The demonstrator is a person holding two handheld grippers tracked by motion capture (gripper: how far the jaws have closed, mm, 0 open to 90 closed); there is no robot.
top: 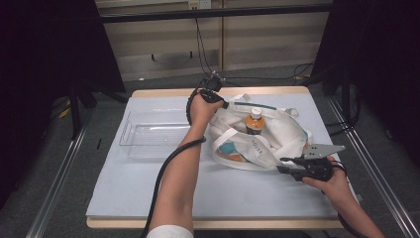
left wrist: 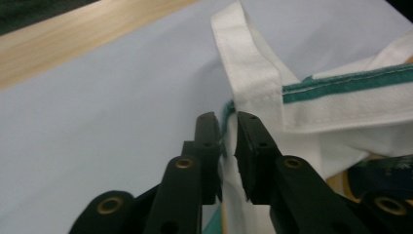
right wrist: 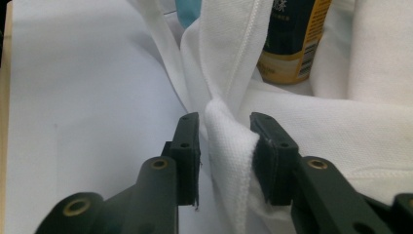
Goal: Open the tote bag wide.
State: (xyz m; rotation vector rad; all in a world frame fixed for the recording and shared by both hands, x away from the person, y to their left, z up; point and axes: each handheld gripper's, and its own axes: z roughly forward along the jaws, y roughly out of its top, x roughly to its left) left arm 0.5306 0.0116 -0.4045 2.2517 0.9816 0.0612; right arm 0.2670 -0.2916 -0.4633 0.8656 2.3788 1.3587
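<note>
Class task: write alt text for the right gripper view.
A fold of the white tote bag stands between the right gripper's two black jaws, which are slightly apart. Behind it, a dark bottle with a yellow label sits among the cloth, on a pale table cover.

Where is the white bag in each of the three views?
High view: bag right of centre, beside the clear tray.
Left gripper view: bag at right, edge between the jaws.
Right gripper view: bag centre and right.
Shared landmark: bottle, also.

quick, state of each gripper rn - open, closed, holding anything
Left gripper: jaws slightly apart, white bag edge between them, no firm pinch.
Right gripper: open, a fold of the bag between its jaws, touching one pad.
</note>
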